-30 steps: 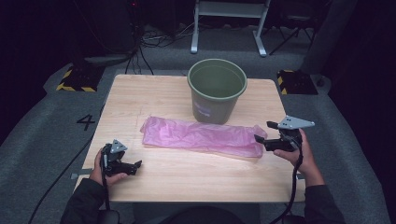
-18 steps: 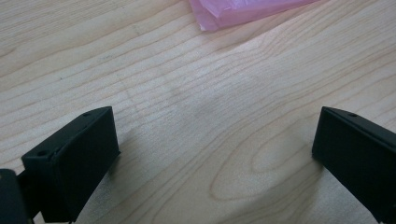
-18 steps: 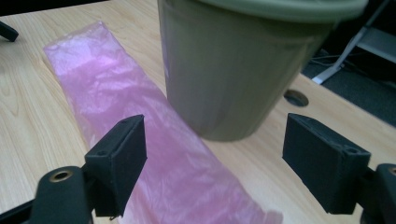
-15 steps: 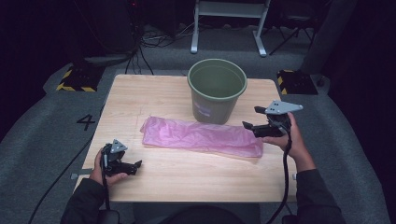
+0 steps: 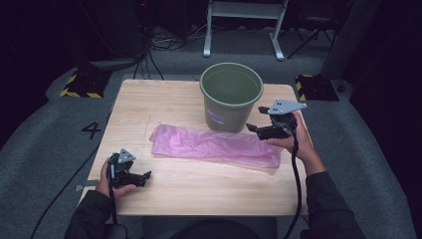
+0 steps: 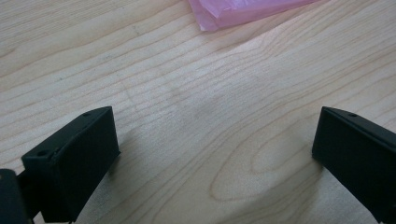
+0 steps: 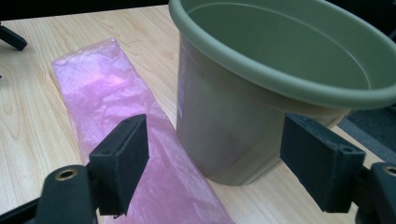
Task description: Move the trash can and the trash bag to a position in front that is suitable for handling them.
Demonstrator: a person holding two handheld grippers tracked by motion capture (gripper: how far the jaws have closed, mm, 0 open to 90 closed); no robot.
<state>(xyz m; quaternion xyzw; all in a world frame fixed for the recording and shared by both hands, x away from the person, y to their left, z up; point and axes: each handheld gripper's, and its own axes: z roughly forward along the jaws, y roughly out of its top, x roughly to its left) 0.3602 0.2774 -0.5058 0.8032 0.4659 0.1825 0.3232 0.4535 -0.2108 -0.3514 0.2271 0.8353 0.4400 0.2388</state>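
Observation:
A green bucket (image 5: 231, 94) stands upright at the back middle of the wooden table (image 5: 164, 99). In front of it lies a flat pink plastic bag (image 5: 214, 146), stretched left to right. My right gripper (image 5: 254, 127) hovers open just right of the bucket, above the bag's right end; in the right gripper view the bucket (image 7: 280, 79) sits between the spread jaws and the bag (image 7: 121, 116) runs past the left one. My left gripper (image 5: 144, 175) rests open near the table's front left corner, with bare wood between its jaws and the bag's corner (image 6: 233, 9) farther ahead.
The table stands on grey carpet marked with a "4" (image 5: 92, 130). Yellow-black striped blocks (image 5: 79, 85) sit on the floor at both back sides. A white metal stand (image 5: 244, 25) and cables lie behind the table. A cable trails from each gripper.
My right gripper has moved left and towards the back, from the bag's right end up beside the bucket. The left gripper has stayed put.

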